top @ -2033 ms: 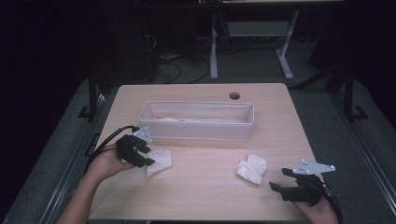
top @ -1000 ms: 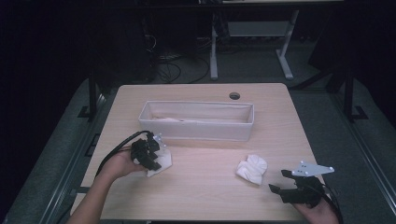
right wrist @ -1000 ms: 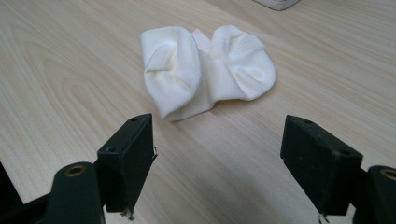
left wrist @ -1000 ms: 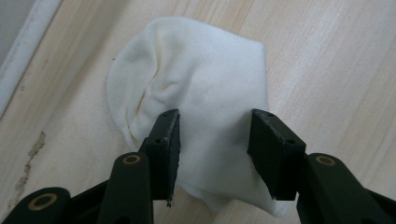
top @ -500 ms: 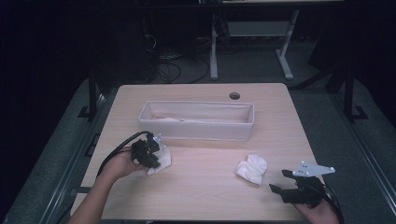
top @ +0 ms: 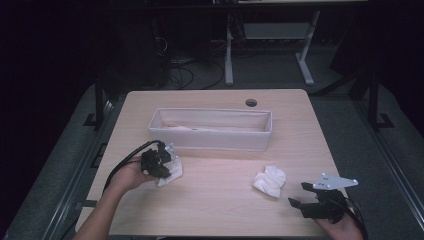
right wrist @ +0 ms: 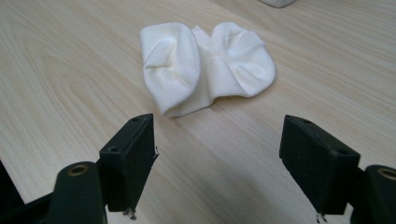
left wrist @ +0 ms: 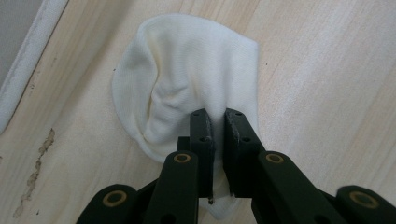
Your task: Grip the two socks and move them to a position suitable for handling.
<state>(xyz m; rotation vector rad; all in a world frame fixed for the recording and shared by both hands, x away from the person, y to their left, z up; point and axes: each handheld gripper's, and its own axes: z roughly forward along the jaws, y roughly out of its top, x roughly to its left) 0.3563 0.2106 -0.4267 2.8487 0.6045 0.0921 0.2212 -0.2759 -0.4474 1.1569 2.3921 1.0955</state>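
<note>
OK, my left gripper (left wrist: 216,122) has just been closing and now pinches the left sock (left wrist: 187,74); right gripper (right wrist: 229,163) gapes wide, short of the second sock (right wrist: 205,65).

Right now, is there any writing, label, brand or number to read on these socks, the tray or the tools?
None: no legible text appears anywhere. The white cotton sock pinched in the left gripper, the other white folded sock, the long white fabric tray and the pale wooden table bear no visible print.
</note>
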